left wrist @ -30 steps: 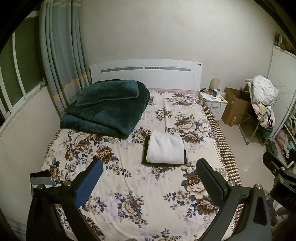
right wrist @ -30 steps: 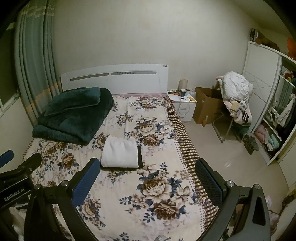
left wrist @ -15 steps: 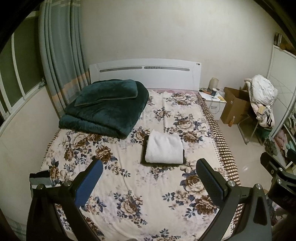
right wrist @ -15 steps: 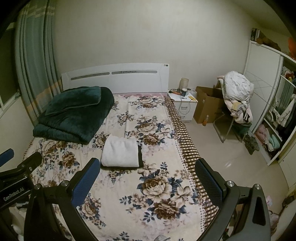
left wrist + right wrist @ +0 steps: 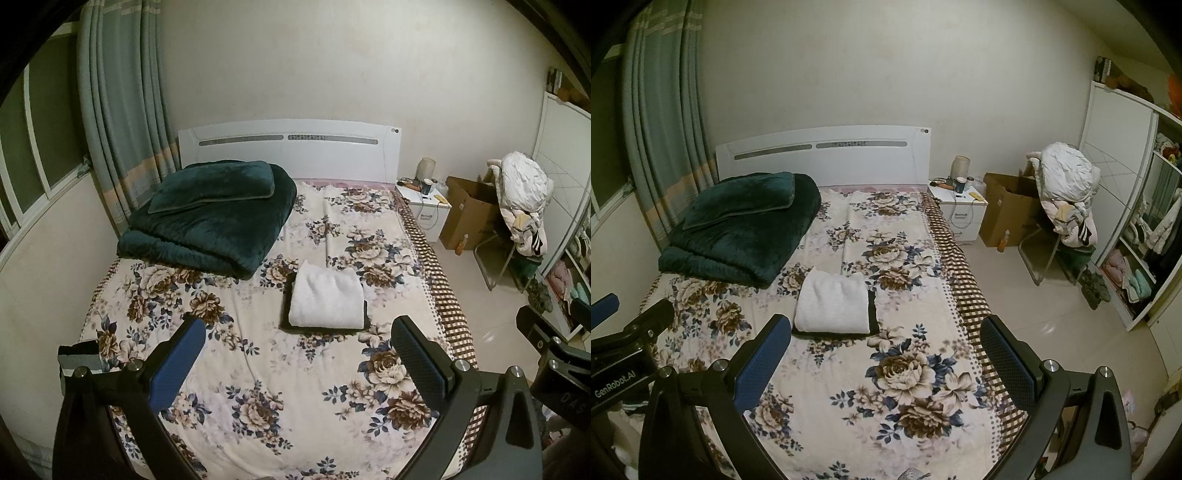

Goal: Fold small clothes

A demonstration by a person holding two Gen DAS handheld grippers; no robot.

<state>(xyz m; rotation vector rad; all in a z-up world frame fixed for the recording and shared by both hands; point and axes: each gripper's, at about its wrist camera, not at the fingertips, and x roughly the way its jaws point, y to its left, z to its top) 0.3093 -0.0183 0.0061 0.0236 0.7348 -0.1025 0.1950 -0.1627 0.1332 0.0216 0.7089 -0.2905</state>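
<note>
- Jaws spread wide on left gripper [image 5: 297,343], nothing between the pads, held above the foot end of the bed [image 5: 258,369].
- Left wrist view: folded white garment [image 5: 327,297] lies flat mid-bed on top of a folded black garment [image 5: 286,295], black edges showing at left, bottom and right.
- Folded dark green blanket [image 5: 207,225] at head end, left side, matching cushion on top; well apart from the white stack.
- White headboard [image 5: 288,147] behind; curtain [image 5: 118,122] at left by the window.
- Nightstand [image 5: 424,201] right of bed, cardboard box [image 5: 469,210] beside it, chair heaped with clothes [image 5: 521,195] further right.
- Dark striped cloth [image 5: 79,356] at bed's near left edge, just behind the left finger; can't tell what item.
- Part of the right gripper's body shows at the right edge.
- Right wrist view: right gripper [image 5: 886,341] also fully spread, empty, over the foot of the bed [image 5: 905,369].
- White garment [image 5: 833,304] on black garment [image 5: 872,310] sits just beyond the left finger tip, not touching it.
- Green blanket [image 5: 738,229] upper left; nightstand [image 5: 960,206], box [image 5: 1008,214], clothes chair [image 5: 1067,188], open wardrobe [image 5: 1126,221] at right.
- Left gripper's body at the left edge, labelled GenRobot.AI.
</note>
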